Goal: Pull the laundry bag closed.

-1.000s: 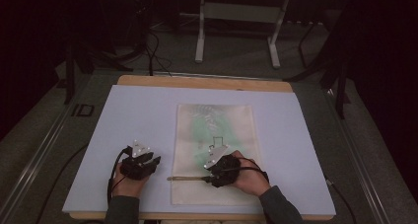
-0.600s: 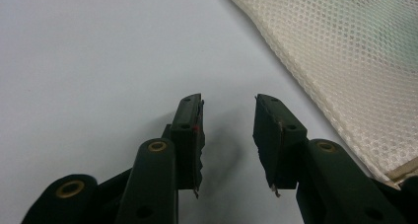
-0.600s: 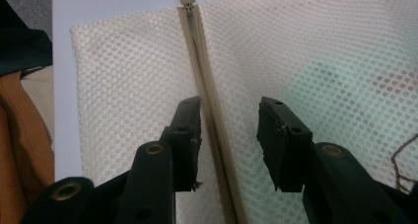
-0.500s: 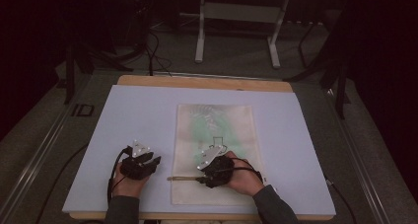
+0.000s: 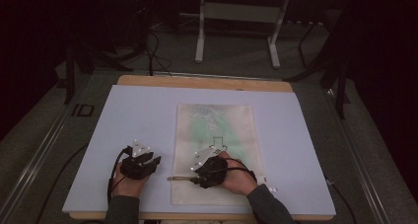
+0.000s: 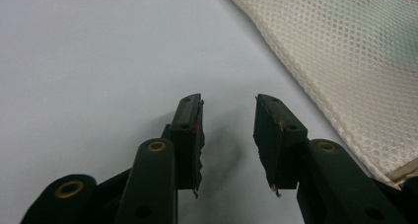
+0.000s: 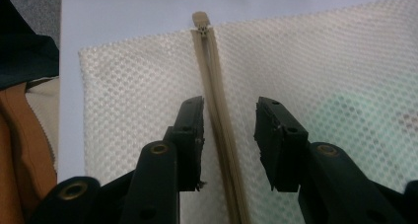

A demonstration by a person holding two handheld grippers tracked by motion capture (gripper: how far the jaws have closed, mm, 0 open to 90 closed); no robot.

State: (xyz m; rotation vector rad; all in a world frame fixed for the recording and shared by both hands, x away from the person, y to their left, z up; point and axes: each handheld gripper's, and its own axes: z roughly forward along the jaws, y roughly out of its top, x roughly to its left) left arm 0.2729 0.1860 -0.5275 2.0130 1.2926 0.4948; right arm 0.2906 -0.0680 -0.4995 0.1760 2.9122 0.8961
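Hovering just over the mesh zipper bag [image 7: 315,61], the right claw [image 7: 229,135] is about half open and has just been closing, with the tan zipper [image 7: 217,100] running between its jaws but not pinched yet. The zipper pull [image 7: 200,19] is sitting ahead of this claw, at the bag's edge. The left claw [image 6: 229,135] is waiting open on the worktop [image 6: 88,51], holding nothing, the bag just beside it. Nothing looks unzipped yet, so grabbing and pulling are still left.
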